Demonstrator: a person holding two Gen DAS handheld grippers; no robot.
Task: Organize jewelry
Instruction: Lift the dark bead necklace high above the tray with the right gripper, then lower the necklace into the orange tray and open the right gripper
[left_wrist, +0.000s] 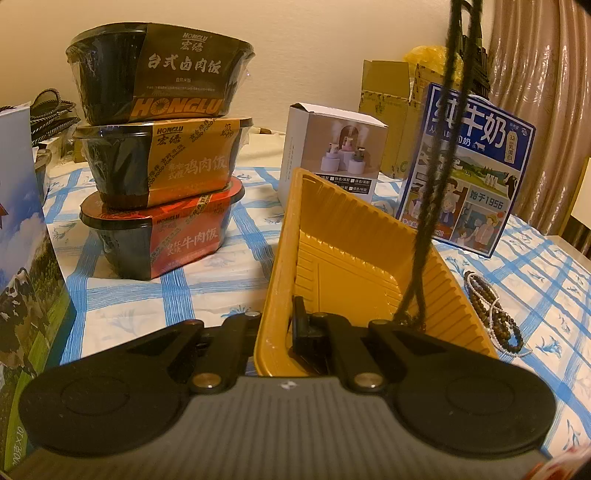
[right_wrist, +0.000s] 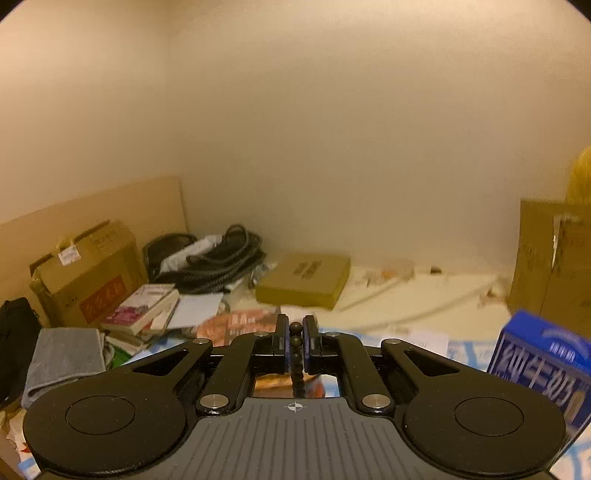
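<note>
My left gripper (left_wrist: 275, 325) is shut on the near rim of a yellow plastic tray (left_wrist: 347, 258) that rests on the checked tablecloth. A dark bead necklace (left_wrist: 436, 177) hangs from above in a long loop, its lower end touching the tray's right wall. My right gripper (right_wrist: 295, 332) is shut on the dark bead necklace (right_wrist: 296, 350), held high and facing the wall. More bead bracelets (left_wrist: 495, 314), brown and white, lie on the cloth right of the tray.
Three stacked rice bowls (left_wrist: 159, 162) stand left of the tray. A white box (left_wrist: 328, 147) and a blue milk carton (left_wrist: 469, 166) stand behind it. A cow-print box (left_wrist: 26, 277) is at far left. Cardboard boxes (right_wrist: 88, 269) and books clutter the far side.
</note>
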